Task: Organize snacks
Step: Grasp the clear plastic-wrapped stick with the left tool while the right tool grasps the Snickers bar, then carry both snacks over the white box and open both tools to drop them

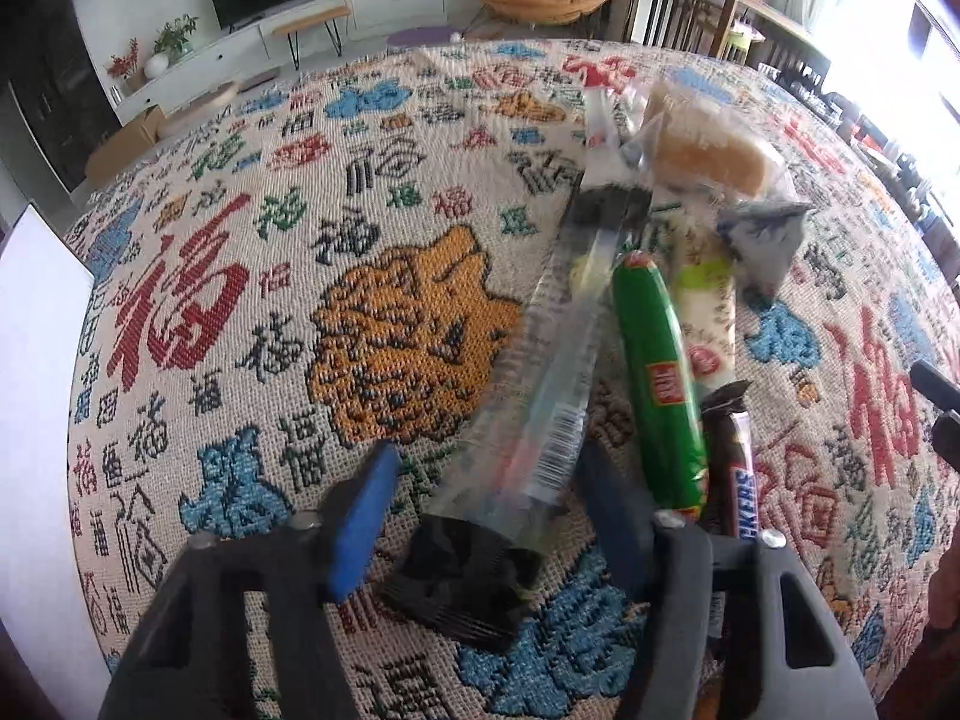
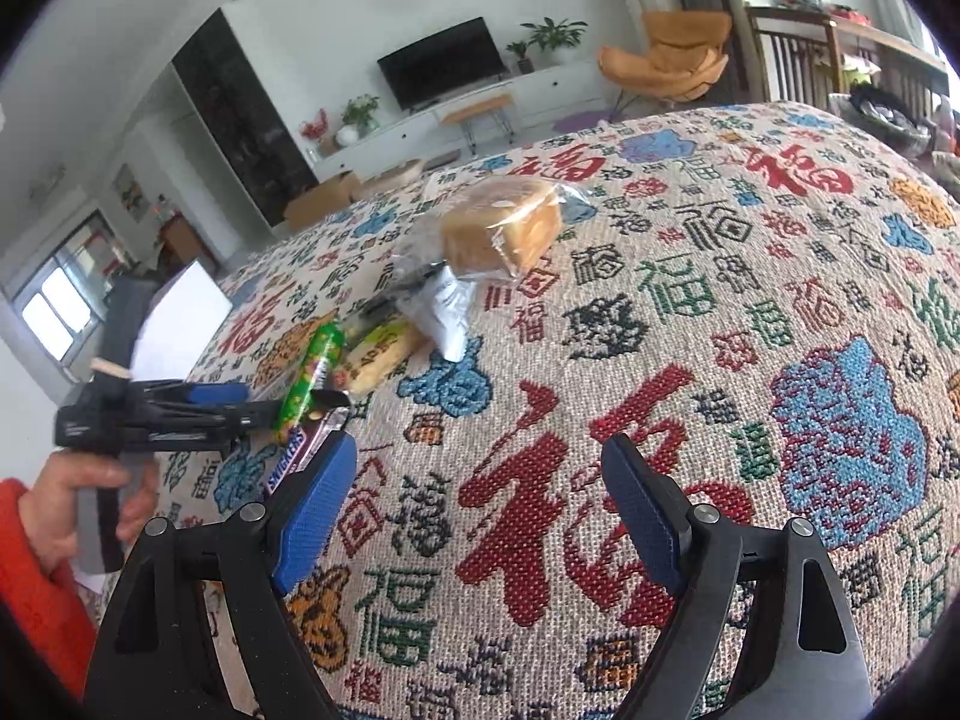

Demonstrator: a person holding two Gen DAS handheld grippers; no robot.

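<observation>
From the left wrist, the left gripper (image 1: 486, 492) stands spread wide around a long clear-and-black plastic snack packet (image 1: 540, 396) lying on the patterned woven tablecloth (image 1: 240, 300), pads apart from it; a green sausage stick (image 1: 657, 384) and brown Snickers bar (image 1: 735, 468) lie just beside. From the right wrist, the right gripper (image 2: 480, 492) gapes wide over the cloth, holding nothing; a wrapped bread slice (image 2: 504, 228) lies beyond.

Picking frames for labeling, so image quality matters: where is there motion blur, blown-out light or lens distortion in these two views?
Left wrist view: the clear long packet between the open fingers of the left gripper is smeared by motion blur; the window at the right edge is blown out; the tablecloth bulges from fisheye distortion. Right wrist view: sharper overall, the wrapped bread reads clearly; corners vignette black.
</observation>
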